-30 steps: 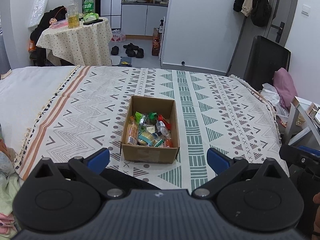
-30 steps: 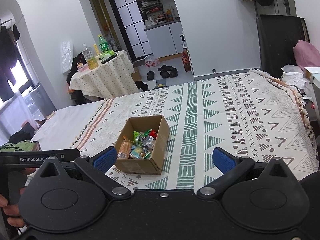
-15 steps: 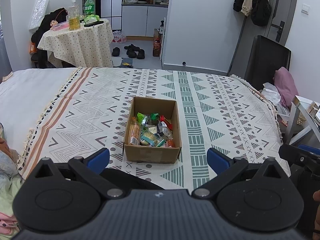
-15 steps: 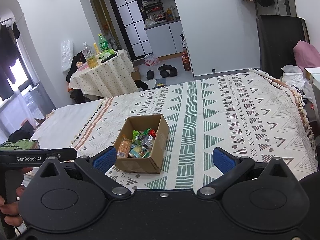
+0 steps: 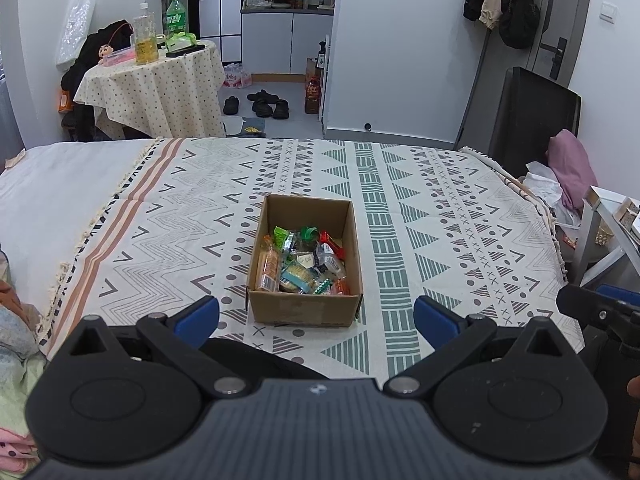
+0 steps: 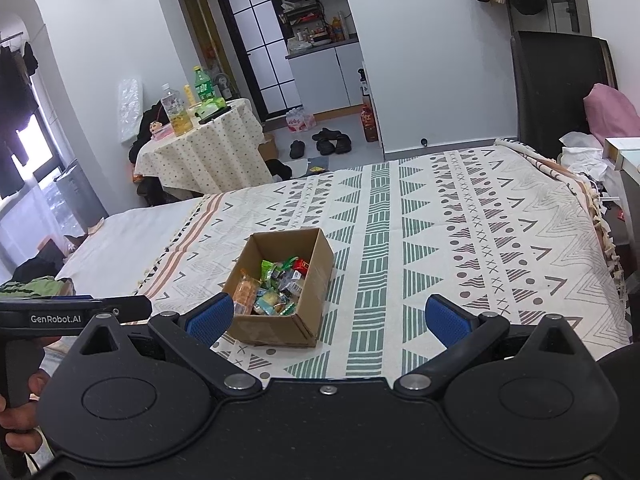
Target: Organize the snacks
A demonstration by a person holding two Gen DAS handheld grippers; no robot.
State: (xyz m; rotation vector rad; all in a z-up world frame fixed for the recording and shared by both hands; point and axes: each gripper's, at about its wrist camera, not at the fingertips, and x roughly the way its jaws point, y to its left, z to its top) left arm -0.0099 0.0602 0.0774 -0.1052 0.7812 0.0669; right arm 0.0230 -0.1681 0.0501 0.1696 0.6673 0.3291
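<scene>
A small brown cardboard box (image 5: 304, 308) (image 6: 276, 330) stands on the patterned bedspread (image 5: 440, 224) (image 6: 460, 248), holding several wrapped snacks (image 5: 304, 266) (image 6: 274, 286) in orange, green, red and clear wrappers. My left gripper (image 5: 316, 316) hovers open just short of the box's near wall, nothing between its blue pads. In the right wrist view my right gripper (image 6: 328, 318) is open too, the box near its left pad. The left gripper's handle (image 6: 72, 314) shows at that view's left edge, held by a hand (image 6: 18, 416).
White sheet (image 5: 52, 188) lies left of the bedspread. Folded clothes (image 5: 12, 344) sit at the bed's near left. A clothed round table (image 5: 152, 80) with bottles stands beyond, shoes (image 5: 264, 102) on the floor. A black chair (image 5: 520, 116) and white shelf (image 5: 608, 224) stand right.
Both grippers have drifted slightly back and up, so the box sits a little lower in the left wrist view. Both stay open and the box has not moved.
</scene>
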